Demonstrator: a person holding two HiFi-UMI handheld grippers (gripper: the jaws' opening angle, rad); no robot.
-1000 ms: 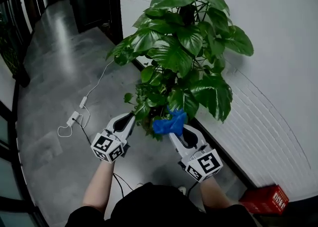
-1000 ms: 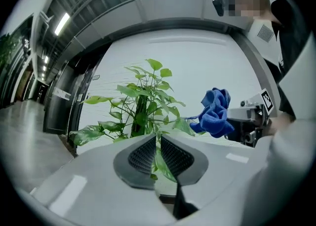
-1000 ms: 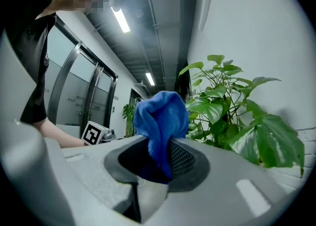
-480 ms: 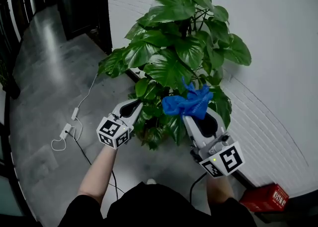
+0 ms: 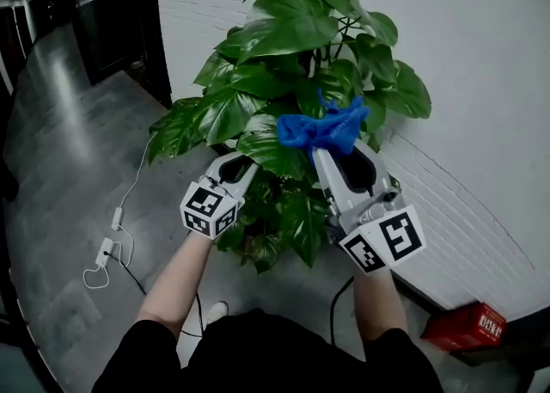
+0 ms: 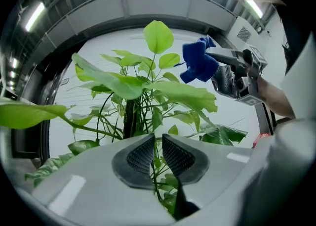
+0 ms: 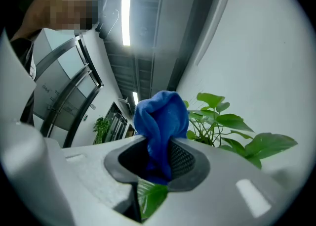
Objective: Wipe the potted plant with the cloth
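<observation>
White cable (image 5: 129, 202) trails over the floor (image 5: 69, 125) left of my left gripper (image 5: 243, 162). Its jaws have just been easing apart to a narrow gap. Nothing is pinched there; thin stems of the potted plant (image 5: 284, 30) only show through it, just beyond. My right gripper (image 5: 333, 155) is clamped on the blue cloth (image 5: 322, 129), which bunches up out of its tips, close to the leaves ahead. A red crate (image 5: 468, 327) sits low behind it, to its right.

Wall (image 5: 481, 56) stands close behind and right of the potted plant (image 5: 284, 82); open floor (image 5: 69, 150) left of it, crossed by a cable (image 5: 129, 202).
</observation>
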